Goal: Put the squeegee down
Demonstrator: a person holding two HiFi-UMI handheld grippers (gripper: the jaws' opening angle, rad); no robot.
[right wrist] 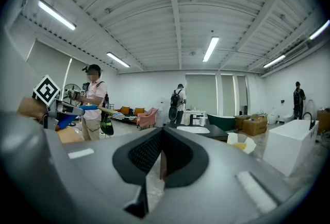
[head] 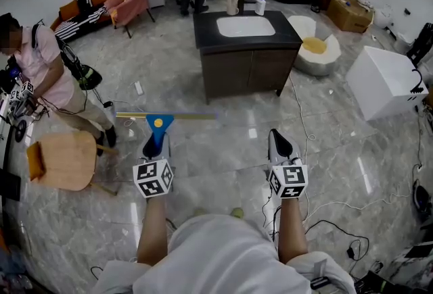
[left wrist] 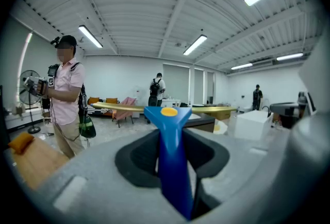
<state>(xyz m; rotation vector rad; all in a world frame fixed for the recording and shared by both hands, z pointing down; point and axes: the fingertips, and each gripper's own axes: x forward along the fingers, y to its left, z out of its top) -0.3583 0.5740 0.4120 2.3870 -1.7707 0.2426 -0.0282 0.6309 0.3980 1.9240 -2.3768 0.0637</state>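
At the far right, a white tub [head: 325, 63] holds something yellow. The left hand-held gripper [head: 155, 142] pinches the blue-handled, brass-bladed squeegee [head: 160, 122] above the marble floor [head: 223, 151]. Only its own view shows the right hand-held gripper [right wrist: 161, 164] pressed together.

You can read no text, label, brand or number here; your left gripper [head: 156, 139] and right gripper [head: 279, 137] carry only black-and-white square patterns.

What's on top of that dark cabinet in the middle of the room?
A white sink basin is set into the dark cabinet top, and a white bottle seems to stand at its back edge. Its closed front hides whatever is inside.
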